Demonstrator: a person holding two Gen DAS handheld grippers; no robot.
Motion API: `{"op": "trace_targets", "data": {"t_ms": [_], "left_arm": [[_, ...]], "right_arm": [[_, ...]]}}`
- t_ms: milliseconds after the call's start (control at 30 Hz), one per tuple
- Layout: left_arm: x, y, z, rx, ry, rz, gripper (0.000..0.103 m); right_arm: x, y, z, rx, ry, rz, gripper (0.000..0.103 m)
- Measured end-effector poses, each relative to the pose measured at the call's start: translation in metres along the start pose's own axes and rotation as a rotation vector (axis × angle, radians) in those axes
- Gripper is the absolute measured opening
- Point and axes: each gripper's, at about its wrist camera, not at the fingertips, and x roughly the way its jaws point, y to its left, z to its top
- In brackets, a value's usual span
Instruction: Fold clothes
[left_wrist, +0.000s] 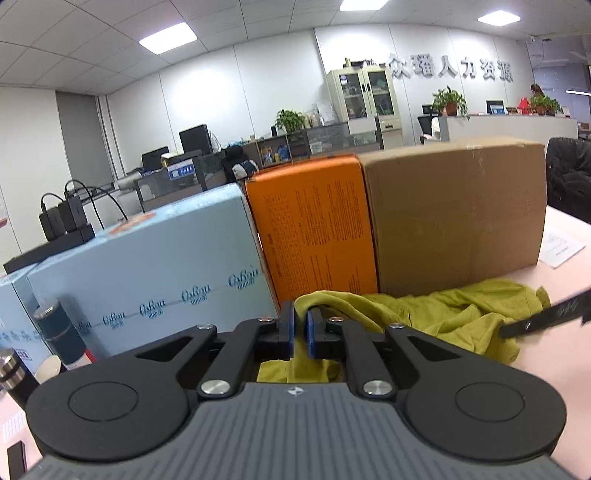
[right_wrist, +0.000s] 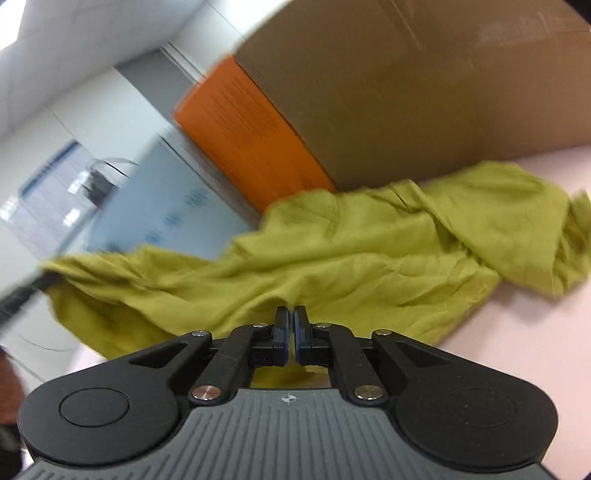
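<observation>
The olive-green garment (right_wrist: 332, 251) lies crumpled on the pink table (right_wrist: 517, 369), close against the foot of the brown carton (left_wrist: 454, 214) and the orange box (left_wrist: 310, 229). Its long axis runs across both views, from one gripper to the other. The left gripper (left_wrist: 300, 325) is nearly closed, with a fold of cloth draped over its blue pads and apparently pinched there, so that end hangs lifted. The right gripper (right_wrist: 291, 332) is shut tight at the near edge of the cloth; the picture is blurred, so whether fabric sits between its pads cannot be told for certain. Each hand holds station at one end, so spreading the garment flat looks like the next call.
</observation>
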Motion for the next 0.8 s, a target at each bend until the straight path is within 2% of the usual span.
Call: {"op": "trace_targets", "data": {"t_ms": [67, 100, 133, 200, 233, 267, 300, 400, 467, 500, 533, 633, 700, 733, 767, 800], "left_arm": [[0.0, 0.004, 0.003, 0.008, -0.018, -0.019, 0.008], [0.003, 0.004, 0.003, 0.016, -0.024, -0.036, 0.009], [0.011, 0.002, 0.0, 0.028, -0.015, -0.045, 0.013], [0.042, -0.009, -0.01, 0.081, 0.074, -0.006, 0.015], [0.058, -0.015, -0.016, 0.097, 0.124, 0.019, 0.015], [0.071, -0.016, -0.022, 0.092, 0.163, 0.017, 0.015], [0.08, -0.015, -0.028, 0.074, 0.189, 0.001, 0.015], [0.1, -0.006, -0.043, 0.021, 0.257, 0.006, 0.016], [0.11, 0.001, -0.054, 0.003, 0.306, 0.018, 0.021], [0.114, 0.003, -0.059, 0.004, 0.326, 0.027, 0.022], [0.118, 0.006, -0.064, 0.007, 0.344, 0.041, 0.024], [0.126, 0.019, -0.076, -0.012, 0.392, 0.058, 0.034], [0.124, 0.032, -0.089, -0.037, 0.417, 0.051, 0.042], [0.122, 0.037, -0.095, -0.048, 0.426, 0.046, 0.046], [0.12, 0.043, -0.102, -0.059, 0.436, 0.041, 0.048], [0.119, 0.047, -0.108, -0.069, 0.452, 0.039, 0.049]], "right_arm": [[-0.031, 0.0, 0.02, 0.023, -0.055, 0.039, 0.004], [-0.046, -0.001, 0.029, 0.03, -0.091, 0.023, 0.004], [-0.056, 0.0, 0.035, 0.017, -0.122, -0.025, 0.006], [-0.06, 0.004, 0.037, -0.07, -0.128, -0.136, 0.008], [-0.056, 0.005, 0.032, -0.101, -0.092, -0.167, 0.016], [-0.048, 0.006, 0.02, -0.118, -0.048, -0.16, 0.023], [-0.04, 0.008, 0.007, -0.134, -0.003, -0.148, 0.035], [-0.012, 0.014, -0.04, -0.203, 0.137, -0.125, 0.057], [0.013, 0.021, -0.076, -0.321, 0.2, -0.193, 0.058], [0.024, 0.025, -0.093, -0.412, 0.21, -0.235, 0.061], [0.034, 0.029, -0.111, -0.505, 0.217, -0.277, 0.069], [0.062, 0.032, -0.15, -0.755, 0.212, -0.405, 0.076], [0.072, 0.028, -0.149, -0.798, 0.14, -0.422, 0.085], [0.078, 0.021, -0.14, -0.784, 0.13, -0.437, 0.08], [0.082, 0.013, -0.125, -0.691, 0.139, -0.414, 0.073], [0.087, 0.005, -0.109, -0.589, 0.15, -0.385, 0.037]]}}
